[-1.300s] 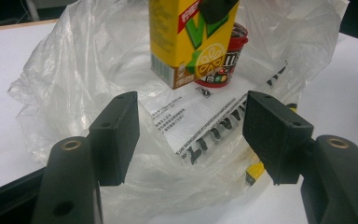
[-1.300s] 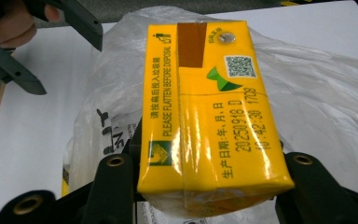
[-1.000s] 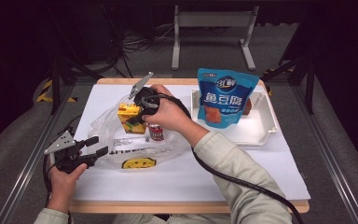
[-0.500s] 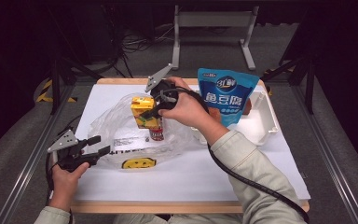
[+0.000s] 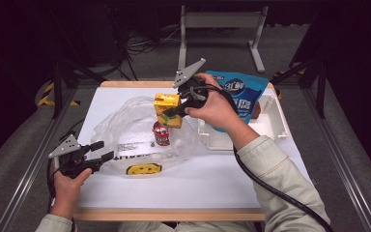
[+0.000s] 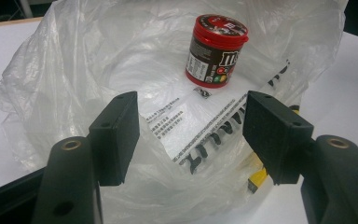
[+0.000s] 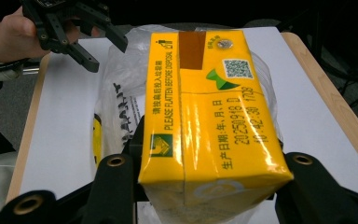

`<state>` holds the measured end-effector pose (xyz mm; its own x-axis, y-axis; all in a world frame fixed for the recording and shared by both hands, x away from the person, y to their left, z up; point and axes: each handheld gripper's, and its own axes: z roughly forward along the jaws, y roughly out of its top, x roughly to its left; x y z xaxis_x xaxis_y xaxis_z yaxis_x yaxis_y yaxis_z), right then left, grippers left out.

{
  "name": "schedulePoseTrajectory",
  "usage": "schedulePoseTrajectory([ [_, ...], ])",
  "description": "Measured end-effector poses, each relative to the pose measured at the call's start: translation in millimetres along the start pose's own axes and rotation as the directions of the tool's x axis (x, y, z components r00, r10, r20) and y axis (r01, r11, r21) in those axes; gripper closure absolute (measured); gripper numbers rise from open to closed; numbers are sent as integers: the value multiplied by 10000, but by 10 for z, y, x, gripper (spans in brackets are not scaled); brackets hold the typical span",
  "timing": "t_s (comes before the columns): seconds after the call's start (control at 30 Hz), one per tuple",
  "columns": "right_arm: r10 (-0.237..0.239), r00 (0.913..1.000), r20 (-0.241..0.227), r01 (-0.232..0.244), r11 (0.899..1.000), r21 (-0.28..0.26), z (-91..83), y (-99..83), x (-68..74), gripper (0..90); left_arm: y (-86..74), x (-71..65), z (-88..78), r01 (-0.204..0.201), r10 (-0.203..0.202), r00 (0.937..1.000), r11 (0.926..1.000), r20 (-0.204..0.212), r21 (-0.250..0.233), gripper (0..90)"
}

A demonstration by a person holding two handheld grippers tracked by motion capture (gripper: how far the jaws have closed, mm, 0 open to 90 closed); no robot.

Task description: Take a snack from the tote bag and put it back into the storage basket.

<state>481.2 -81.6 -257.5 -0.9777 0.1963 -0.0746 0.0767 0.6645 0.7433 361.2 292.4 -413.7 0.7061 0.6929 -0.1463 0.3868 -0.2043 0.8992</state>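
Yellow drink carton (image 5: 167,109), pinched in your right gripper's (image 5: 170,112) fingers, hangs above far rim of clear plastic bag (image 5: 125,126), at 12 o'clock from red candy jar (image 5: 161,133) standing inside bag. Step, judged: carrying carton out toward white tray (image 5: 276,118) at 3 o'clock. Next: clear bag rim, avoid blue pouch (image 5: 236,94) in tray. Your left gripper (image 5: 99,150), fingers spread, nothing between them, waits at bag's 8 o'clock edge. White surface (image 5: 207,169) near you lies free.
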Motion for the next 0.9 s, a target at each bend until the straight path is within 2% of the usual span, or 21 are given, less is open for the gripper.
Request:
schedulePoseTrajectory([
  [0.13,64,10000,58,-64,10000,4,-86,-58,-13,560,1,0,3,13,-13,10000,10000,1,27,369],
  [0.4,-131,9998,125,131,9999,-49,-229,-156,-54,559,-3,5,2,77,-77,10000,10000,-10,-15,369],
  [0.9,94,9994,320,-89,9998,-172,-445,-348,-107,559,-3,1,3,75,-75,10000,10000,-3,15,369],
])
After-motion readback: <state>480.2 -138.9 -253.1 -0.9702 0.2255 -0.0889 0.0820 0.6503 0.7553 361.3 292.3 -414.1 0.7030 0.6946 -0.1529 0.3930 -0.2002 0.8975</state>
